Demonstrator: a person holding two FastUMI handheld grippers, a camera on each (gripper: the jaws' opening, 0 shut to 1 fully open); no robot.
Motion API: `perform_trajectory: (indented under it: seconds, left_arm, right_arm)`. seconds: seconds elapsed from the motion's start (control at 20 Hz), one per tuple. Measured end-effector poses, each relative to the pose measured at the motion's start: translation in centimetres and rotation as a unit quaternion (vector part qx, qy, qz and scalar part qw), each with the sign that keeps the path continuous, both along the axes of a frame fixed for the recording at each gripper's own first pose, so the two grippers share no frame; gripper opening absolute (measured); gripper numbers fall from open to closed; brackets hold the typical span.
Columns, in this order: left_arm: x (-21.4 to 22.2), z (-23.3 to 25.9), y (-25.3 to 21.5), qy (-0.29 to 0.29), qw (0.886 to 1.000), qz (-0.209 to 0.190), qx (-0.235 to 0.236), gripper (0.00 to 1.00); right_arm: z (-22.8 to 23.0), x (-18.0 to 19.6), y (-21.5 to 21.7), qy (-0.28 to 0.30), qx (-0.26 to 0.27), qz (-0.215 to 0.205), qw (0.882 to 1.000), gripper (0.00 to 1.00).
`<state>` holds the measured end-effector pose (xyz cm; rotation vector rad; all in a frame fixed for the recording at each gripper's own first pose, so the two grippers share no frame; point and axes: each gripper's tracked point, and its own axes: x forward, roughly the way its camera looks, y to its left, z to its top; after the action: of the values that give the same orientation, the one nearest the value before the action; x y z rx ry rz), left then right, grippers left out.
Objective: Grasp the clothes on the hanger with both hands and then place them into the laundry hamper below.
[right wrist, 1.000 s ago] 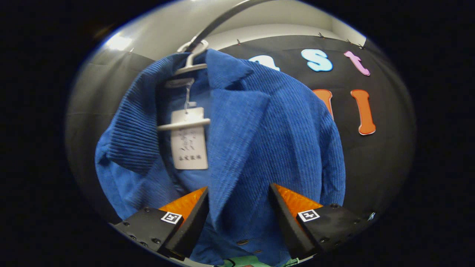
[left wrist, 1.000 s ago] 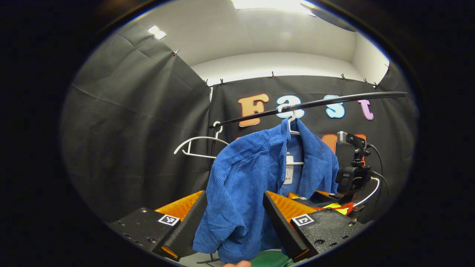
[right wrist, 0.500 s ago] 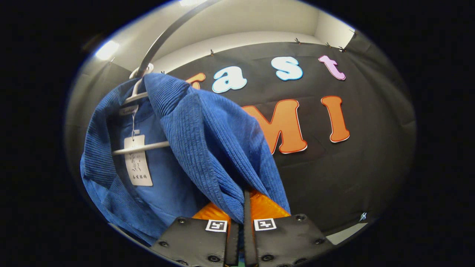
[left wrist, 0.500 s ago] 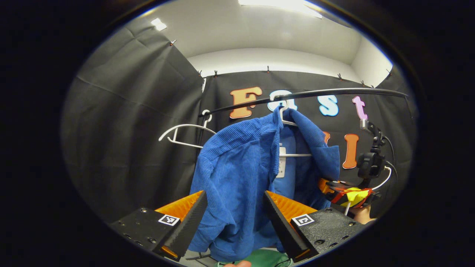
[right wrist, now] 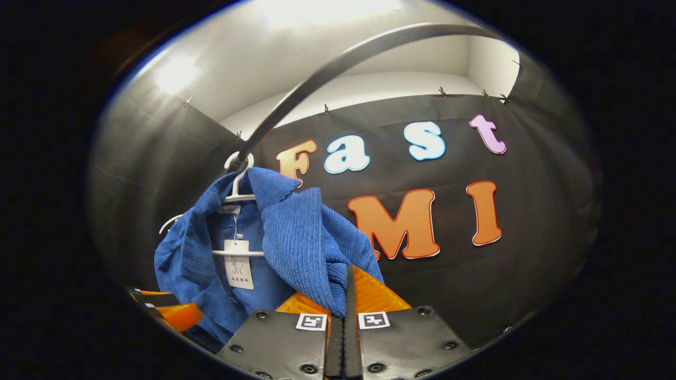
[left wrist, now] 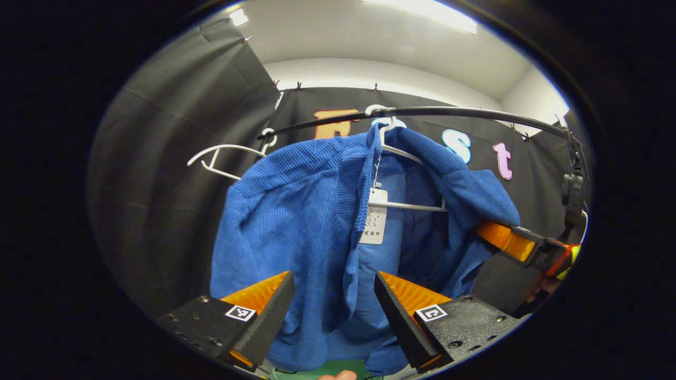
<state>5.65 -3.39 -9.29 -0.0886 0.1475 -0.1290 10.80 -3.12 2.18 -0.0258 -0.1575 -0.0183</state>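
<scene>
A blue corduroy jacket [left wrist: 296, 221] hangs on a white hanger [left wrist: 406, 206] from a black rail [left wrist: 465, 112], with a paper tag at its collar. My left gripper [left wrist: 332, 279] is open, and the jacket's left front panel hangs between its fingers. In the right gripper view, my right gripper [right wrist: 347, 274] is shut on the edge of the jacket's [right wrist: 296, 237] right front panel and draws it out sideways. That right gripper [left wrist: 523, 248] appears at the right of the left gripper view, held by a hand. The left gripper [right wrist: 169, 311] appears low left in the right gripper view.
An empty white hanger [left wrist: 222, 155] hangs on the same rail, left of the jacket. A bit of green [left wrist: 327, 369] shows below the jacket's hem. Black cloth walls enclose the back and left side.
The right gripper closed on the jacket's right front panel and pulled it off to the side. The left gripper moved closer, so the left panel now lies between its open fingers.
</scene>
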Motion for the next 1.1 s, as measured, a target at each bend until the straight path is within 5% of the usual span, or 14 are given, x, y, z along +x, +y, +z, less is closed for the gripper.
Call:
perform_trajectory:
  seconds: [0.15,0.35,0.7,0.95,1.1]
  left_arm:
    - [2.7,-1.4,0.3,-0.006,0.999,0.038,0.001,0.91]
    - [5.5,-2.9,1.5,-0.037,0.993,0.092,0.070,0.91]
    - [8.0,-3.2,2.5,-0.060,0.987,0.091,0.119,0.92]
    - [5.6,-1.2,5.0,-0.060,0.978,0.083,0.182,0.07]
    - [3.1,1.8,6.5,-0.074,0.975,0.089,0.188,0.08]
  right_arm:
    - [1.4,-1.5,0.5,-0.008,0.002,0.021,1.000,0.09]
    - [2.2,-3.4,1.6,-0.014,0.003,0.042,0.999,0.09]
    - [2.0,-4.8,2.6,-0.008,0.007,0.063,0.998,0.08]
    - [1.7,-4.6,2.6,-0.007,0.011,0.067,0.998,0.08]
    - [1.5,-4.1,2.3,-0.009,0.022,0.065,0.998,0.08]
